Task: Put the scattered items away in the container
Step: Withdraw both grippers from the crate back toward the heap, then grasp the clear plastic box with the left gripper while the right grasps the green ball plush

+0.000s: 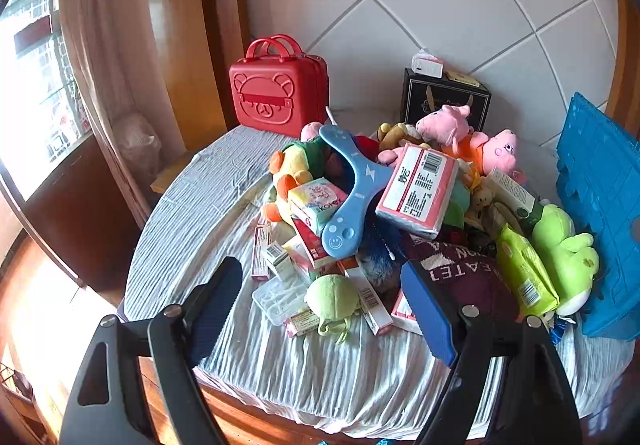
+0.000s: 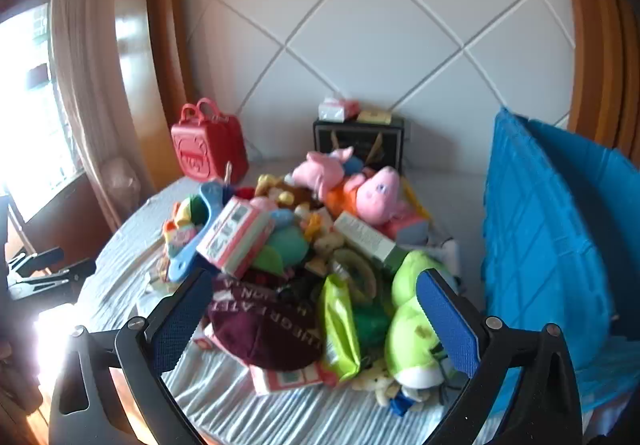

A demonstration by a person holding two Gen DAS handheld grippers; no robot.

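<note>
Both claws, left [image 1: 320, 305] and right [image 2: 316, 317], gape wide and hold nothing. The pile [image 1: 400, 197] sits mid-bed; the crate [image 2: 548, 229] stands at the bed's right edge. You'd best take the green plush [image 2: 412, 333] nearest the crate first, gripping its body squarely

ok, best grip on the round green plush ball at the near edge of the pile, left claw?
Take the round green plush ball across its middle, coming straight in from the near side with the open left claw. It lies on top of the small boxes, nothing covering it, and its soft round body should squeeze between the fingers. Avoid the thin dangling limbs underneath.
</note>
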